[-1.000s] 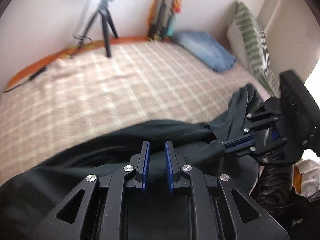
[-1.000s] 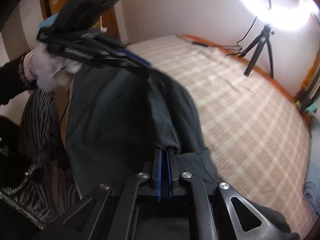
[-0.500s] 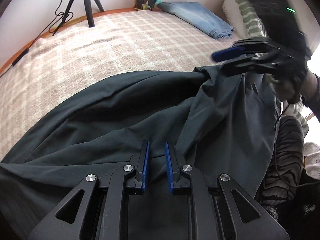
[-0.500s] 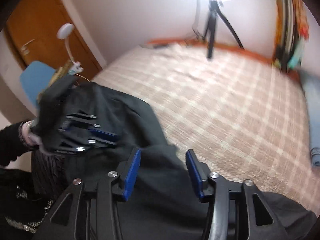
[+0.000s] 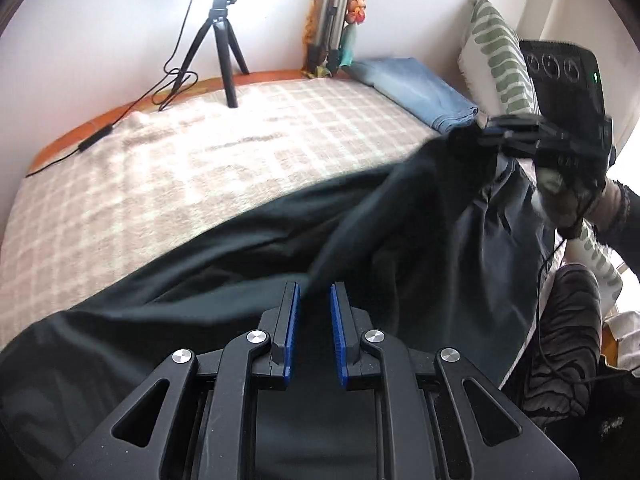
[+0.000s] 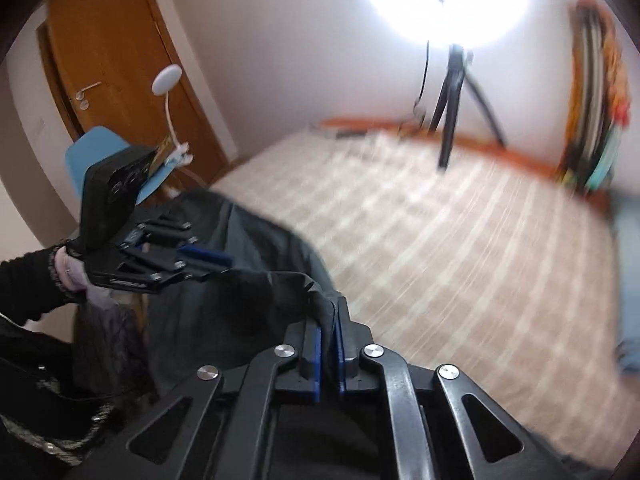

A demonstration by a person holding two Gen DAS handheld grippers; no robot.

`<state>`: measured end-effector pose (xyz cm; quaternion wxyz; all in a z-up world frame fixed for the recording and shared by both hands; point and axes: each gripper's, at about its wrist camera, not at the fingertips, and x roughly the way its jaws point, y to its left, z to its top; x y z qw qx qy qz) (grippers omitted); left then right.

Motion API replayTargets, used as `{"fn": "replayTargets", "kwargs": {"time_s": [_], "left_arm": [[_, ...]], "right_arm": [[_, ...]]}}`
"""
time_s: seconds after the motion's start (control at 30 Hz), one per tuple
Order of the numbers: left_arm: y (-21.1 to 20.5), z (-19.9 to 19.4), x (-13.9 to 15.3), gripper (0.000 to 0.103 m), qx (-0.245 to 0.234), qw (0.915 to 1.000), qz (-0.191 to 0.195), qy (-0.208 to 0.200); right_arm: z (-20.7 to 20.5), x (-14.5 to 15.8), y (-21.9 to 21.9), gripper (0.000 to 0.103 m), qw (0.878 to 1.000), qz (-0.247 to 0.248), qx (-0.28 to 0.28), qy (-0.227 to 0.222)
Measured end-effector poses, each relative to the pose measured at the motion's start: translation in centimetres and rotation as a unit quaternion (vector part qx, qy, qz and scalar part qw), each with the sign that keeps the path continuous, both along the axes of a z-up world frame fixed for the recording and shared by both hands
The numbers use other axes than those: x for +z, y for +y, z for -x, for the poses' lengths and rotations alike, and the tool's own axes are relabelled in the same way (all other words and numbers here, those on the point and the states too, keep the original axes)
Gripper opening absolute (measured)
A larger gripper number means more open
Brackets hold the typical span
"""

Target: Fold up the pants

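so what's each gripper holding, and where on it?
Both hold the dark pants. Right gripper, its jaws just closed, pinches a bunched edge. Left gripper grips a fold; which part, unclear.

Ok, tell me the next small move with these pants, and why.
Probably move the right gripper away from the left gripper to pull the pants taut. The right's jaws have just closed on fabric, the left clamps another part, and the cloth sags above the blanket.

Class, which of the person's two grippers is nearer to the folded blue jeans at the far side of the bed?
Right. The right gripper hangs just in front of the jeans; the left gripper sits far back, holding the dark pants.
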<state>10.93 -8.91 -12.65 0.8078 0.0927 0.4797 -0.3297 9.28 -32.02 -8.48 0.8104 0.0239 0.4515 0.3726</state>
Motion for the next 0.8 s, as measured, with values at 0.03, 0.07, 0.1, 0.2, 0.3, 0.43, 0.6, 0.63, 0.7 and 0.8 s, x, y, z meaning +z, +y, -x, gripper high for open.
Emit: {"fn": "replayTargets", "kwargs": {"time_s": [0.03,0.07,0.1,0.2,0.3,0.43,0.6,0.63,0.7,0.8], "left_arm": [[0.1,0.1,-0.1,0.014,-0.001,1.0,-0.002,0.003],[0.2,0.4,-0.3,0.014,-0.003,0.9999,-0.008,0.007],[0.3,0.6,-0.5,0.014,-0.006,0.9998,-0.015,0.01],[0.5,0.7,-1.8,0.014,-0.014,0.999,-0.035,0.022],[0.9,0.7,-3.2,0.014,-0.014,0.998,-0.045,0.043],[1.7,1.4,-3.5,0.014,-0.016,0.9972,-0.054,0.05],[2.8,2.5,-3.4,0.014,-0.017,0.9961,-0.072,0.047],[3.0,2.6,-3.4,0.014,-0.014,0.9962,-0.074,0.045],[3.7,2.0,-3.6,0.014,0.0,0.9962,-0.076,0.043],[4.6,0.9,-4.1,0.014,0.031,0.996,-0.069,0.048]], "right_arm": [[-0.2,0.1,-0.1,0.003,1.0,-0.013,0.01,0.012],[0.2,0.1,0.1,0.003,0.999,-0.021,0.029,0.021],[1.0,0.0,0.7,0.003,0.998,-0.017,0.056,0.028],[3.5,-0.9,2.1,0.003,0.993,0.023,0.11,0.039],[5.6,-1.6,2.5,0.003,0.99,0.038,0.126,0.045],[5.0,-0.7,1.9,0.003,0.991,0.039,0.121,0.033],[4.0,1.1,2.5,0.003,0.987,0.094,0.126,-0.015],[3.1,1.1,2.5,0.002,0.986,0.117,0.116,-0.033],[0.5,1.0,1.9,0.002,0.988,0.126,0.069,-0.048],[-4.2,-0.3,0.8,0.002,0.987,0.151,-0.005,-0.058]]}}
